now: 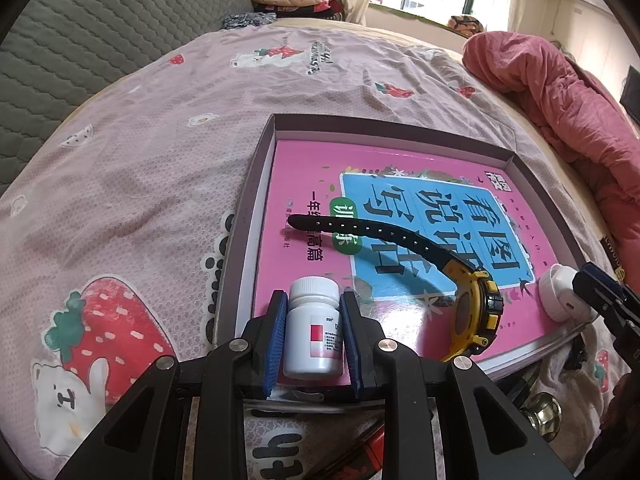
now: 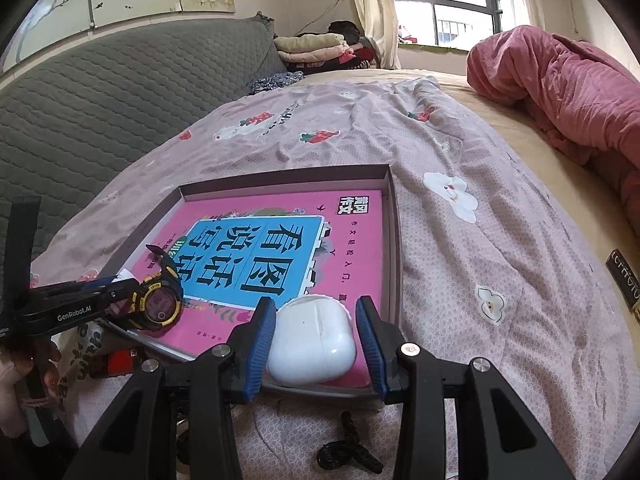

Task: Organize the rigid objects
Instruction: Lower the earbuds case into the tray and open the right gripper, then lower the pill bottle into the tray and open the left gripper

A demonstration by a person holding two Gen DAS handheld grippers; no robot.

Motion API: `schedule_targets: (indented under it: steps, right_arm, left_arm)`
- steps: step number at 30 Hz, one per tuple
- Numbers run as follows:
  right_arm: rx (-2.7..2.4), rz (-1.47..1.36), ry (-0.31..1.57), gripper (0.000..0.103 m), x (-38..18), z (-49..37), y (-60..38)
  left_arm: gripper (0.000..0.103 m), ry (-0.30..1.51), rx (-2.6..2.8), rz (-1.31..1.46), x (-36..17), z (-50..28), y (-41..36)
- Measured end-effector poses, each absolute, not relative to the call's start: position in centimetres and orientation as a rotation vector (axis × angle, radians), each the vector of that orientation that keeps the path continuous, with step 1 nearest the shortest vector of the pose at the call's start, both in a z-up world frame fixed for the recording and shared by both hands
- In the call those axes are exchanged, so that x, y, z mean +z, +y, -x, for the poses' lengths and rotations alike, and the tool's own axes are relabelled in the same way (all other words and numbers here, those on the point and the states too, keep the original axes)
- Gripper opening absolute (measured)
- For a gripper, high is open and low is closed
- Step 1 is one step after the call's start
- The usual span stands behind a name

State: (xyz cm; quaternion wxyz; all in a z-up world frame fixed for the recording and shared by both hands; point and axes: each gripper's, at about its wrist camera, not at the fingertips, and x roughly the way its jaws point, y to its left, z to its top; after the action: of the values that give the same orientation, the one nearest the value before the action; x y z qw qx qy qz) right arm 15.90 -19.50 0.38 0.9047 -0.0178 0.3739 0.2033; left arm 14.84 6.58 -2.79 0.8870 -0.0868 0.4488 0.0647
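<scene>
On the left, the left gripper [image 1: 313, 330] is clamped on a white pill bottle [image 1: 314, 326], both blue pads against its sides, over the near left corner of the shallow box [image 1: 256, 176] that lies on the bed. If the pads let go while the bottle is tilted, it can fall and roll on the glossy pink book [image 1: 304, 168] inside (the cover looks slippery). In the middle, the yellow watch [image 1: 476, 312] stands on its edge on the book, its black strap raised; a small push from either tool can tip it. On the right, the right gripper [image 2: 316, 340] brackets a white earbud case [image 2: 312, 344] at the near edge of the box. I cannot tell if the pads really press it. The case is smooth and rounded, so a weak grip may let it slide out over the low wall.
</scene>
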Motion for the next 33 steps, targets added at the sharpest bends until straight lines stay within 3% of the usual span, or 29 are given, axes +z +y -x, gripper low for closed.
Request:
schedule_targets:
  steps: [17,29,33]
  right_arm:
    - [0.406,0.026,0.745,0.051,0.87,-15.70,-19.99]
    - [0.428,0.003,0.734,0.051,1.09,-15.69,-20.22]
    - [0.440,0.004,0.731,0.056,1.13,-15.69,-20.04]
  left_arm:
    - [0.029,0.924,0.123,0.212,-2.62,-14.45,6.63]
    - [0.039,0.920,0.101,0.236,-2.46,-14.15,6.58]
    - [0.051,0.912,0.094,0.235,-2.15,-13.84,6.59]
